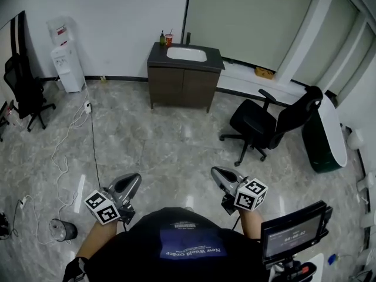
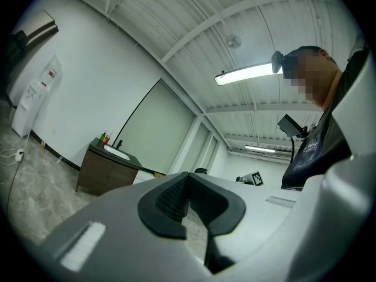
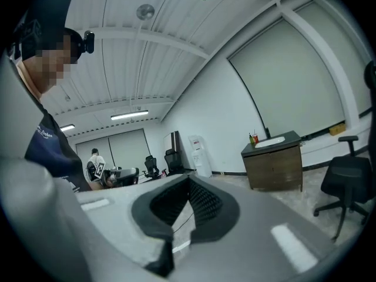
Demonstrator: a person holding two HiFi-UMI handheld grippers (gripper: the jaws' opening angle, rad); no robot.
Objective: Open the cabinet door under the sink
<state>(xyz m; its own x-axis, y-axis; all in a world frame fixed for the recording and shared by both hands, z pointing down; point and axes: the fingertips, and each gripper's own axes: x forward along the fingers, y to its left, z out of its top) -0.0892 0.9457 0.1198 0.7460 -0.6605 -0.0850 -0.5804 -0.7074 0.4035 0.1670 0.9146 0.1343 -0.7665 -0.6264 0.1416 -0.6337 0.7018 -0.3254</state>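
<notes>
The dark wooden sink cabinet point(image 1: 183, 87) stands against the far wall, its two doors closed under a white basin point(image 1: 187, 54). It also shows small in the left gripper view point(image 2: 100, 172) and in the right gripper view point(image 3: 275, 166). My left gripper point(image 1: 136, 178) and right gripper point(image 1: 215, 171) are held close to my body, far from the cabinet across the marble floor. Both point towards it. In each gripper view the jaw tips meet, left point(image 2: 188, 175) and right point(image 3: 189, 180), with nothing between them.
A black office chair point(image 1: 270, 125) stands right of the cabinet, and another point(image 1: 23, 93) at the far left. A water dispenser point(image 1: 67, 63) is by the left wall, with a white cable point(image 1: 64, 151) trailing over the floor. A bottle point(image 1: 162, 38) and red cup point(image 1: 169, 39) sit on the counter.
</notes>
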